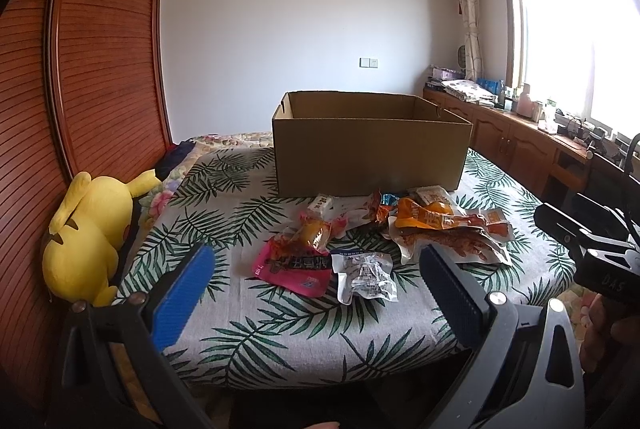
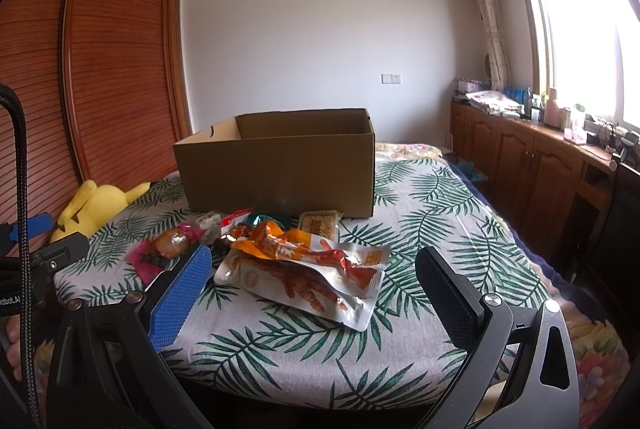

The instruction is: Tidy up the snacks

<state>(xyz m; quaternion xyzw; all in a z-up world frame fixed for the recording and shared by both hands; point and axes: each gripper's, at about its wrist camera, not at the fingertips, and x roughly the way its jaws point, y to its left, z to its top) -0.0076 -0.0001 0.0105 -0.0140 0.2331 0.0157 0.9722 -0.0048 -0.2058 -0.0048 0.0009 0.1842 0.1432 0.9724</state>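
Sunlit window [image 2: 592, 13], white wall [image 1: 300, 29], wooden wardrobe [image 1: 104, 49]

Your two handheld grippers: black frames, one blue pad and one black pad each.

Your left gripper [image 1: 316, 281] has a ribbed blue pad on its left finger [image 1: 182, 295] and a finely textured black pad on its right finger, both carried on black angular arms with round silver screws at the pivots. Your right gripper [image 2: 312, 289] is built the same way, with a dotted blue pad and a dark grid-textured pad, silver screw heads, and a teardrop cut-out in the outer arm. From the left wrist view, the other gripper's black body shows pale lettering reading "DAS". From the right wrist view, a black braided cable [image 2: 22, 197] runs down beside your bare hand [image 2: 14, 349].
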